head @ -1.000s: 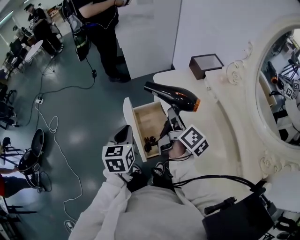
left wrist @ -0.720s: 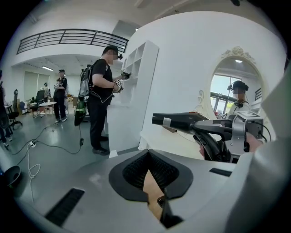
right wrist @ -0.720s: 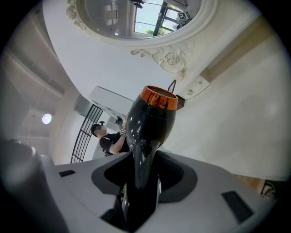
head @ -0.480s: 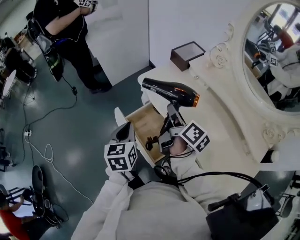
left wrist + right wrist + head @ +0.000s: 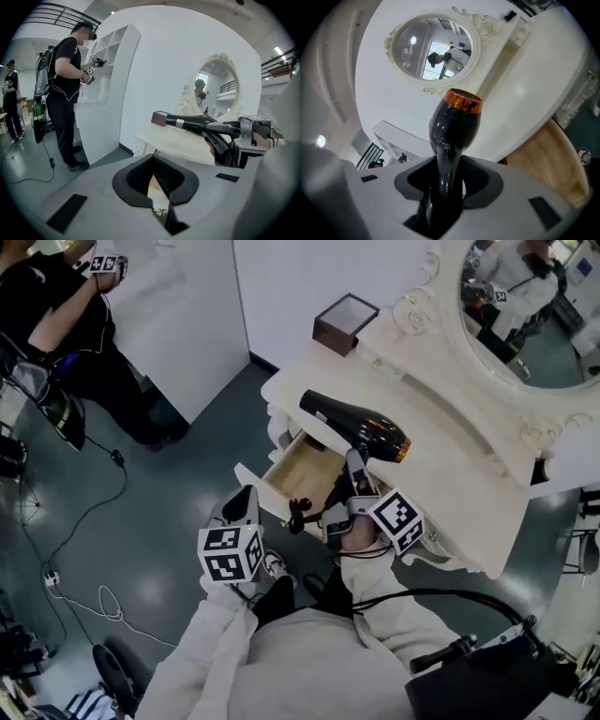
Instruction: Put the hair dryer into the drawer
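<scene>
The right gripper (image 5: 355, 476) has dipped a little, fingers clenched on the handle of the hair dryer (image 5: 358, 427); the left gripper (image 5: 246, 507) hangs alongside, fingers closed on nothing. The dryer hangs above the open drawer (image 5: 298, 472), beside the worktop (image 5: 450, 474); lowered crosswise, its barrel could catch that edge.

We hold the black hair dryer (image 5: 356, 426) by its handle in our right hand-held gripper (image 5: 355, 470), just by the open drawer (image 5: 298, 476) of the white bench (image 5: 459, 474).
</scene>
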`<state>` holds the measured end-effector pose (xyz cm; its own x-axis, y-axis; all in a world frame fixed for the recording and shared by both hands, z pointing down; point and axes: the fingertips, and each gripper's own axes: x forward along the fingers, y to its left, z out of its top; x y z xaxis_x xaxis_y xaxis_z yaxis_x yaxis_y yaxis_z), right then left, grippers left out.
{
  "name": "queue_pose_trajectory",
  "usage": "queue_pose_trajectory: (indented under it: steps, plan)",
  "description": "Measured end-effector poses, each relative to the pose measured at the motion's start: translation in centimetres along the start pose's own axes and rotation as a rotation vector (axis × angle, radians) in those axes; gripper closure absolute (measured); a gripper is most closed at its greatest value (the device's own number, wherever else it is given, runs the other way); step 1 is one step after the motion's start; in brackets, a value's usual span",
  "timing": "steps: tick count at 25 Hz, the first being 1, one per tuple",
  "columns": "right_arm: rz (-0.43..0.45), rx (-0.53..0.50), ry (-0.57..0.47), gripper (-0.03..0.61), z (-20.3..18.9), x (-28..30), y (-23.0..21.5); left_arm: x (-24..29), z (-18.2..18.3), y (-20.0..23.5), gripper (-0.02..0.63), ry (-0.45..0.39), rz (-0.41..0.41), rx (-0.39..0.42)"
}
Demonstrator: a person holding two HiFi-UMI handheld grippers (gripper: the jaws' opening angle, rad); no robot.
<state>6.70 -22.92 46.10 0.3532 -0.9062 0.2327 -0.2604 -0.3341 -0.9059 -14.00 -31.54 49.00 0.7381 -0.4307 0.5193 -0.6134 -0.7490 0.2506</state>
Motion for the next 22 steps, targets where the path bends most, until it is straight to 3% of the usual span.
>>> queue_pose_trajectory:
  steps: [11, 22]
  plan:
    - [-0.159, 0.273, -0.144, 0.359, -4.5, -3.3, -4.9, 0.8, -1.7, 2.0, 0.606, 0.073, -0.107, 0.033]
    - [-0.300, 0.499, -0.130, 0.359, -8.7, -5.5, -10.4, 2.6, -2.5, 1.3, 0.606, 0.114, -0.157, 0.065]
